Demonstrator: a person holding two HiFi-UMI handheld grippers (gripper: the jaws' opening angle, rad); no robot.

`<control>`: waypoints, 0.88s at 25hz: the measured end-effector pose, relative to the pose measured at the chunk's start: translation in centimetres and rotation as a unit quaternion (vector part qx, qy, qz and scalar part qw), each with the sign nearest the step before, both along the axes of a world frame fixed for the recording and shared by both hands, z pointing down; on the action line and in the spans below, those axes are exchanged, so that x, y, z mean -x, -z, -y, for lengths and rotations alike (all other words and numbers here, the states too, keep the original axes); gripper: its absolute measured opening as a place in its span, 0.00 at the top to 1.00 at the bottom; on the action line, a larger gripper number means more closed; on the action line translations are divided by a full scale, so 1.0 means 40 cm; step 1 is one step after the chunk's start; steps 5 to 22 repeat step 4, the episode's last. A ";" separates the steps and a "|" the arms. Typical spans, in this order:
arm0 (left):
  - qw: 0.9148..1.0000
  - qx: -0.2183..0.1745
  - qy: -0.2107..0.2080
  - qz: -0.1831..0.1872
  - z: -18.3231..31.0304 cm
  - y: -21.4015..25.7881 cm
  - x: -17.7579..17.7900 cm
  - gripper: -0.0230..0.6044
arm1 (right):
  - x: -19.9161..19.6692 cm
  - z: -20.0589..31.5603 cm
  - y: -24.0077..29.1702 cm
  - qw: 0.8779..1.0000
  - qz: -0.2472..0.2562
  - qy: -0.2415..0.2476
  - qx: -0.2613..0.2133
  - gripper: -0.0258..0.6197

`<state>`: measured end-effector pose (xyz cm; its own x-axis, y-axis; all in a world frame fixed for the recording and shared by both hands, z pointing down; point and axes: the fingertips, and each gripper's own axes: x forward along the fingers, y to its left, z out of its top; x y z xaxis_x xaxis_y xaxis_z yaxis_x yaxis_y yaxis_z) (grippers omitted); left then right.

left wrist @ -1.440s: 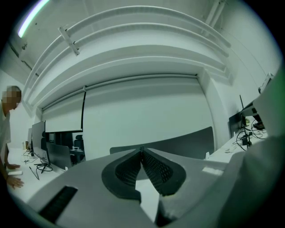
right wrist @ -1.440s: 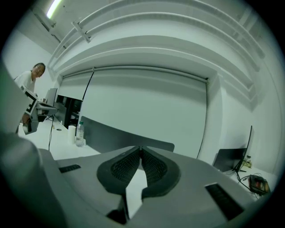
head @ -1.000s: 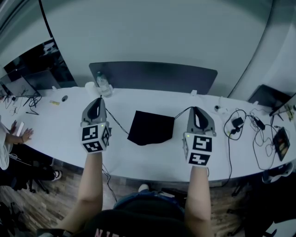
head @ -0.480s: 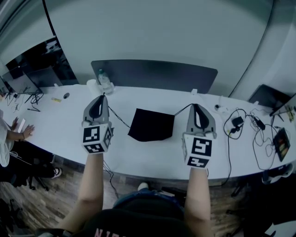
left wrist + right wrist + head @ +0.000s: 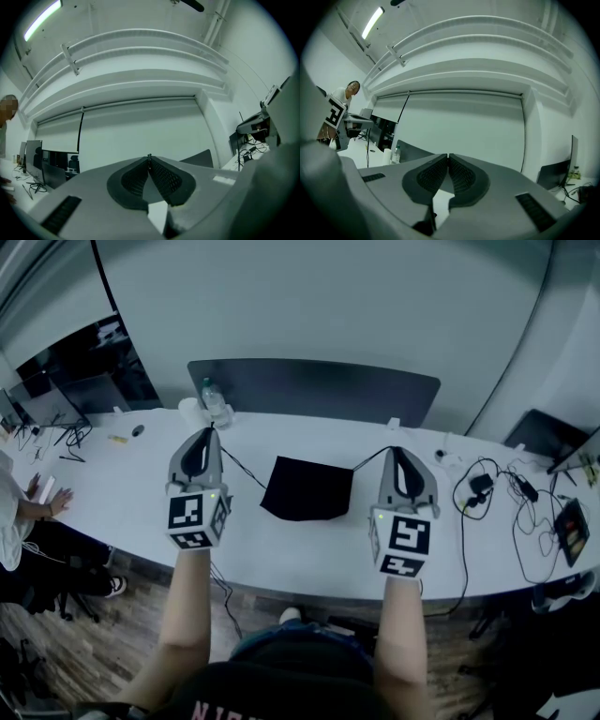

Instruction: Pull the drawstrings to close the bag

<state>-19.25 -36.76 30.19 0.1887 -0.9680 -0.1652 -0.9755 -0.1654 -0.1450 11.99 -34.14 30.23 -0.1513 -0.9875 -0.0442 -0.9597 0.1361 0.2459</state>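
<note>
A black drawstring bag [image 5: 308, 488] lies flat on the white table [image 5: 281, 549], midway between my two grippers. A thin black drawstring [image 5: 242, 472] runs taut from the bag's left side up to the tip of my left gripper [image 5: 207, 431]. A second drawstring [image 5: 368, 461] goes from the bag's upper right corner to my right gripper [image 5: 395, 452]. In the left gripper view the left gripper [image 5: 149, 159] is shut, with a bit of string pinched at the tip. The right gripper [image 5: 448, 157] shows its pads pressed together, the string hidden between them.
A water bottle [image 5: 212, 407] and a white roll [image 5: 189, 412] stand at the table's back left, before a dark panel [image 5: 314, 388]. Tangled cables and chargers [image 5: 497, 493] lie at the right. A person's arm [image 5: 45, 510] rests on the table's far left.
Both grippers have drifted slightly away from me with the strings. The bag has slid a little farther back and looks flatter and smaller.
</note>
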 end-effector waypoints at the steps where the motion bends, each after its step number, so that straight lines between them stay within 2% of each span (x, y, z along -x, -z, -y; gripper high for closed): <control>1: 1.000 -0.003 -0.001 0.001 -0.003 0.003 -0.004 0.94 | -0.002 -0.002 0.002 1.000 0.001 0.000 -0.001 0.95; 22: 1.000 -0.009 -0.006 0.001 -0.011 0.009 -0.016 0.94 | -0.010 -0.006 0.004 1.000 0.001 0.000 -0.003 0.95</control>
